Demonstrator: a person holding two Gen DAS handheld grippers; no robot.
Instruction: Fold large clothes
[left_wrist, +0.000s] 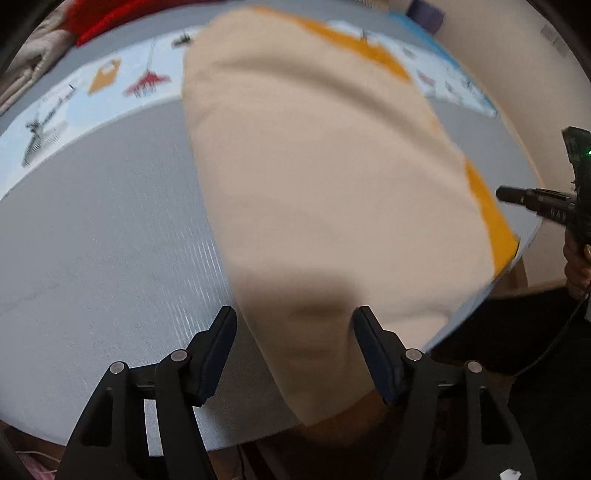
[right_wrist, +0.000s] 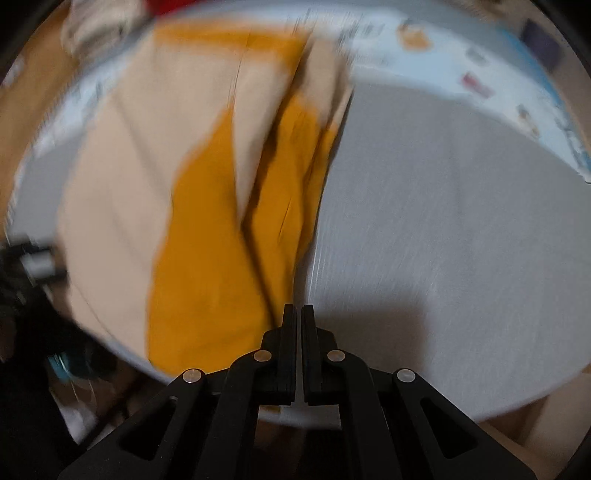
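A large beige and mustard-orange garment (left_wrist: 325, 177) lies folded lengthwise on the grey table (left_wrist: 110, 240). My left gripper (left_wrist: 295, 321) is open, its fingers (left_wrist: 218, 347) on either side of the garment's near beige end, which hangs over the table's front edge. In the right wrist view the garment (right_wrist: 207, 229) shows orange folds beside beige panels, blurred. My right gripper (right_wrist: 299, 314) is shut and empty, just off the garment's right edge above the table (right_wrist: 443, 221). It also shows in the left wrist view (left_wrist: 535, 203) at the far right, beyond the table edge.
A light blue printed mat strip (left_wrist: 74, 99) runs along the table's far side. Red cloth (left_wrist: 110, 18) and pale folded fabric (left_wrist: 33, 62) lie at the back left. A cream wall (left_wrist: 517, 74) stands to the right. The floor below the table edge is dark.
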